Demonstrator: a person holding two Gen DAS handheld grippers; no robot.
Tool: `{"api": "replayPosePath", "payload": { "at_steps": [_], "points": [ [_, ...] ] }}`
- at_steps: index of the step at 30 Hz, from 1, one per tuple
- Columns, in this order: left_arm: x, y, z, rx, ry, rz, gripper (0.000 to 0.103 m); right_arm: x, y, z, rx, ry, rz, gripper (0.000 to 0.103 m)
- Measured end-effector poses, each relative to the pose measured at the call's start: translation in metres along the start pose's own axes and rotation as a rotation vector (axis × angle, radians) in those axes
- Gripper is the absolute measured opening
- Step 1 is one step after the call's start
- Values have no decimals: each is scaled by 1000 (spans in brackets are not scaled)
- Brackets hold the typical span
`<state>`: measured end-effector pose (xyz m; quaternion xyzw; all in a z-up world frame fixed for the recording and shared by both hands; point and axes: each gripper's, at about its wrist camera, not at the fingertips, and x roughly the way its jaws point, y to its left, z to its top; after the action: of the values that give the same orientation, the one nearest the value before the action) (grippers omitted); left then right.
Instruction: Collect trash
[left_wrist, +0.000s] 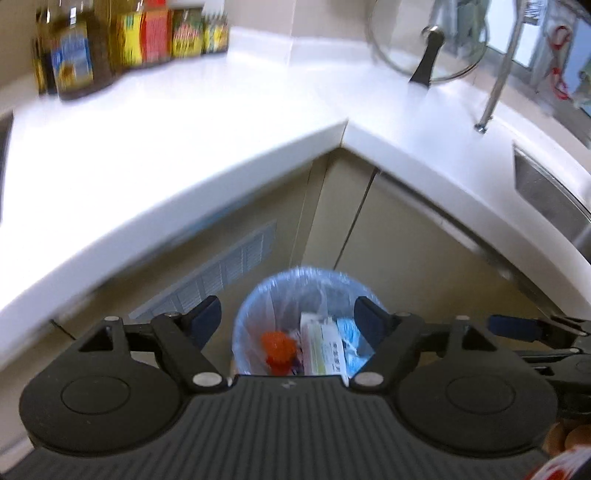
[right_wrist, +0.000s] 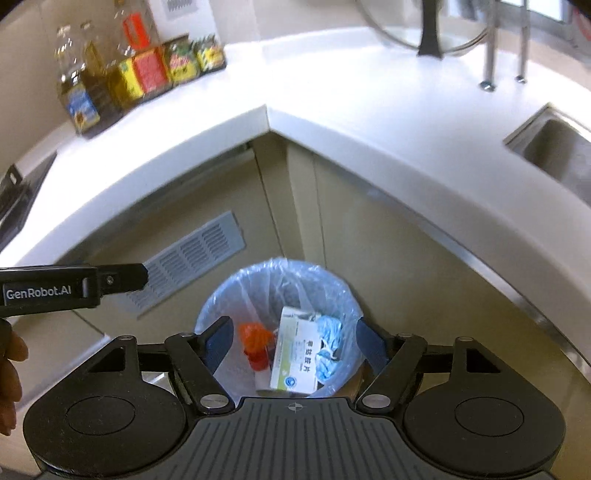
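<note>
A trash bin lined with a pale blue bag (left_wrist: 258, 295) (right_wrist: 229, 291) stands on the floor in the cabinet corner, below both grippers. Inside lie a white and green box (left_wrist: 323, 345) (right_wrist: 297, 354), an orange wrapper (left_wrist: 277, 345) (right_wrist: 255, 338) and crumpled blue material (left_wrist: 349, 336) (right_wrist: 330, 341). My left gripper (left_wrist: 288, 317) is open and empty above the bin. My right gripper (right_wrist: 295, 338) is open and empty above it too. The left gripper's side (right_wrist: 74, 284) shows at the left of the right wrist view.
A white L-shaped countertop (left_wrist: 184, 147) (right_wrist: 332, 122) wraps the corner. Oil bottles and boxes (left_wrist: 122, 40) (right_wrist: 140, 74) stand at its back left. A glass lid (left_wrist: 424, 40) leans at the back. A steel sink (right_wrist: 554, 155) sits right. A vent grille (right_wrist: 192, 258) is in the cabinet.
</note>
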<state>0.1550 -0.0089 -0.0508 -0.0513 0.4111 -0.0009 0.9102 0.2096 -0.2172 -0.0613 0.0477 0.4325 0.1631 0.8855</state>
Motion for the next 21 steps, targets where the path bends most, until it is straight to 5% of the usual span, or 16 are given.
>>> {"api": "replayPosePath", "payload": {
  "at_steps": [21],
  "points": [
    [-119, 41, -30, 101, -126, -128, 77, -110, 93, -55, 107, -209, -144, 74]
  ]
}}
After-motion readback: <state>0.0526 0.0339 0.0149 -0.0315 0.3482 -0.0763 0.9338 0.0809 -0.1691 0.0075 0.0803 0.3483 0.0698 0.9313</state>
